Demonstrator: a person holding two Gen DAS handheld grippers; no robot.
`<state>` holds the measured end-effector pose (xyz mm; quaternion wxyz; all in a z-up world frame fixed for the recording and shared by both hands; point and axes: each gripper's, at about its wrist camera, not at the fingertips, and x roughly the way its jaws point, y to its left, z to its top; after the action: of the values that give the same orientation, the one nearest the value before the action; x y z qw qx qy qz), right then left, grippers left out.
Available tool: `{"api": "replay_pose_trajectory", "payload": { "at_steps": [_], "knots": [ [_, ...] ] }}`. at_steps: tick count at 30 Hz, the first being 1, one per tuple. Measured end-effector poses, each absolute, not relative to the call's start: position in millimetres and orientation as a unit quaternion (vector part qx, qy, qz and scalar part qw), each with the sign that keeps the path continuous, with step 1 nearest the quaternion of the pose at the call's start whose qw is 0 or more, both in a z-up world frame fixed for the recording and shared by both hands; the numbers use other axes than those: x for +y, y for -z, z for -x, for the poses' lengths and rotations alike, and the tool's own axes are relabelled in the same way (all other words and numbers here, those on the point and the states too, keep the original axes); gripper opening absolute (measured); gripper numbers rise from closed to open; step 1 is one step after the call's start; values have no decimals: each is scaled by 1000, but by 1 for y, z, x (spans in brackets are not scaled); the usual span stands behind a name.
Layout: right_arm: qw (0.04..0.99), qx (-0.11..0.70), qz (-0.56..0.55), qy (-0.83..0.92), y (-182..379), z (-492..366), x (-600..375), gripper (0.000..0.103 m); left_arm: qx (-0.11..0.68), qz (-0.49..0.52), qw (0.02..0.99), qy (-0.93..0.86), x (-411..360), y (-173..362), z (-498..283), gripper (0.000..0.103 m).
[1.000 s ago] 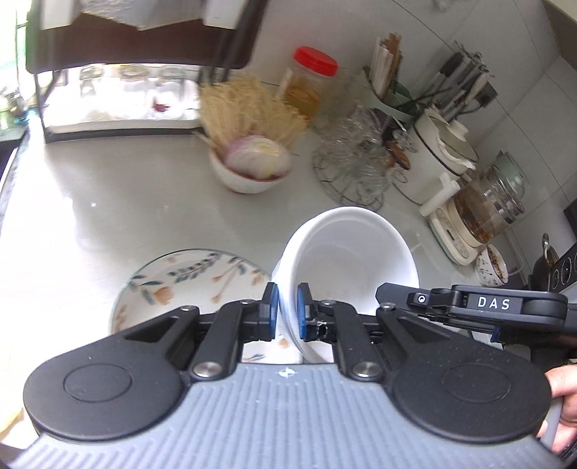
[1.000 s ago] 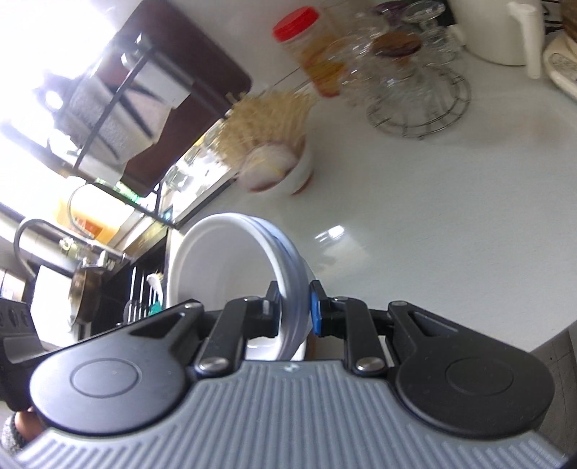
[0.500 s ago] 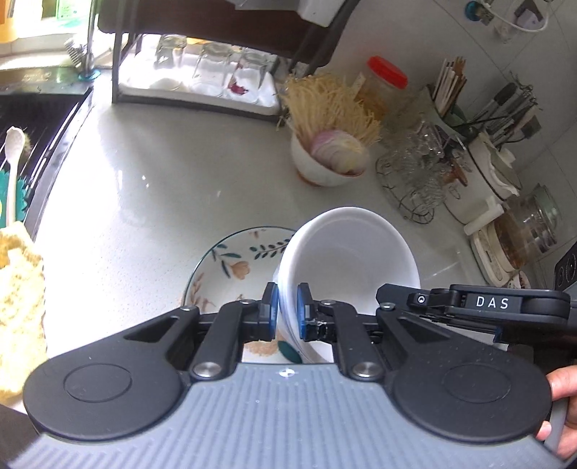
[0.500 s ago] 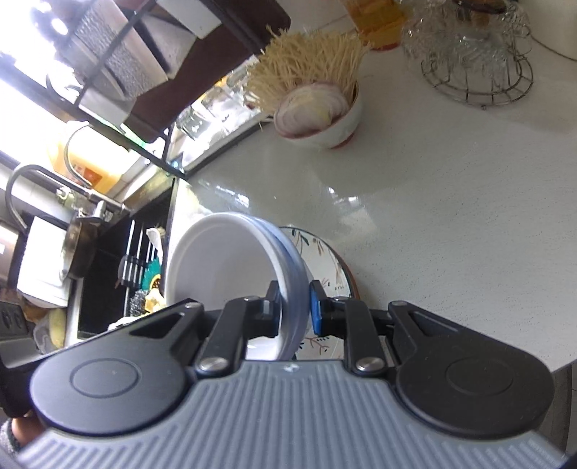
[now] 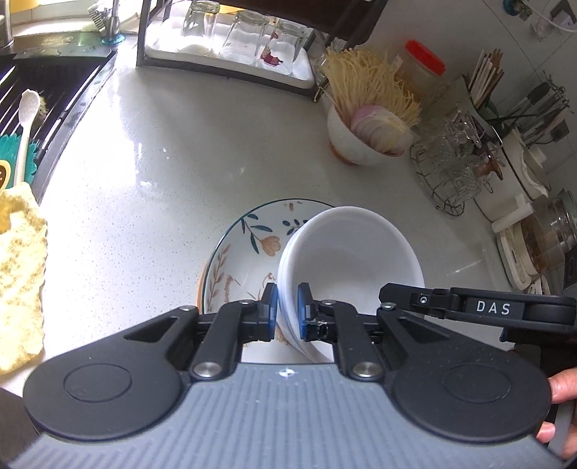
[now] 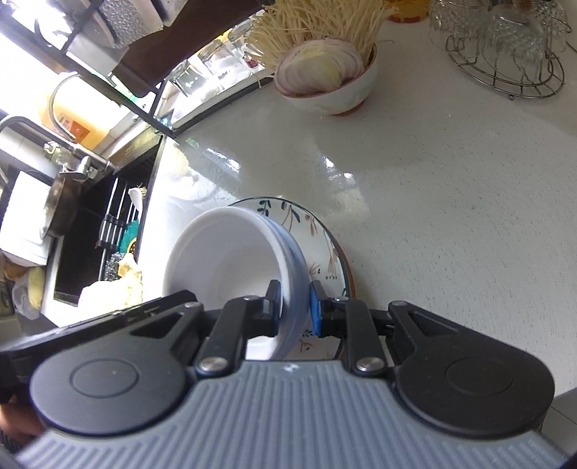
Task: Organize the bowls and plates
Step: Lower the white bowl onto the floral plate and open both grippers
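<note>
Item: white bowl [image 5: 353, 259], tilted, held over the floral plate [image 5: 245, 249] on the pale surface [image 5: 144, 162]. Left gripper [image 5: 287, 312]: fingers clamped on the bowl's left rim wall. Right gripper [image 6: 295, 306]: fingers clamped on the opposite rim wall. Far right: bowl of sliced onion [image 5: 368, 133].

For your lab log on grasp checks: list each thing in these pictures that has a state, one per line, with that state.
White bowl: tilted, held over the plate.
Left gripper: shut on the bowl's rim.
Right gripper: shut on the opposite rim.
Flowered plate: flat on the counter, nothing in it.
Onion bowl: upright, full.
Glasses: upside down on the rack.
</note>
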<state>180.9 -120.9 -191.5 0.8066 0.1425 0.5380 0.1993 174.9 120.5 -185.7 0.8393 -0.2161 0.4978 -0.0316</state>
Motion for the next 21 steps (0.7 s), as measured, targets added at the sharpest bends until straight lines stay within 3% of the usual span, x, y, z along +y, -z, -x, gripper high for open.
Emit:
{"api": "replay_pose_trajectory", "payload": {
  "at_steps": [12,14,17,21],
  "knots": [
    [813,530,-102,-221,187,-180,-112,22,488,243,838,7,123,191,-170,14],
    [812,531,-97,-224,186,-180,-111,27,489,248,836,0,125,191,-170,14],
    [813,527,-103,-225,184,-181,-114,43,487,247,838,-6,125,187,-168,14],
    [823,512,-102,-224,175,-178,-118,44,475,238,847,-6,125,176,-164,14]
  ]
}}
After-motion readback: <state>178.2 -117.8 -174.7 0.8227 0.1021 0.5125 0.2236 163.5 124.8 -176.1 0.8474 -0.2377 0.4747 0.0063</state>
